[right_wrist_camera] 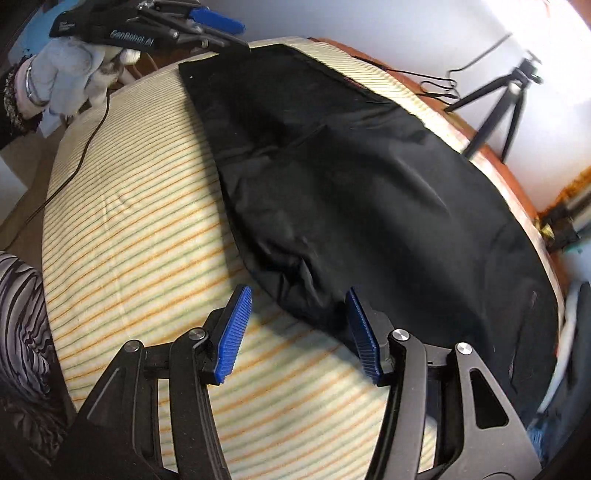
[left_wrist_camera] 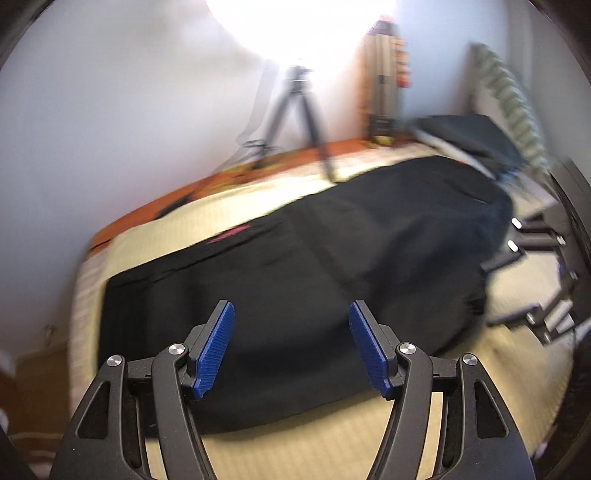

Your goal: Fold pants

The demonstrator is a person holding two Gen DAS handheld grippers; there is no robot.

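Note:
Black pants (left_wrist_camera: 317,258) lie flat and lengthwise on a cream striped bed cover (left_wrist_camera: 332,435); they also show in the right wrist view (right_wrist_camera: 351,184). My left gripper (left_wrist_camera: 291,314) is open and empty, hovering over one end of the pants. My right gripper (right_wrist_camera: 299,299) is open and empty at the pants' other end, its right pad at the cloth's edge. The left gripper (right_wrist_camera: 221,29) shows far off in the right wrist view, at the pants' far end. The right gripper (left_wrist_camera: 524,258) shows at the right edge of the left wrist view.
A camera tripod (left_wrist_camera: 299,118) stands beyond the bed's far side; it also shows in the right wrist view (right_wrist_camera: 506,99). Dark folded clothes (left_wrist_camera: 476,136) are piled by the headboard. A thin cable (right_wrist_camera: 77,155) runs over the bed cover (right_wrist_camera: 147,240). A zebra-patterned cloth (right_wrist_camera: 22,314) lies at left.

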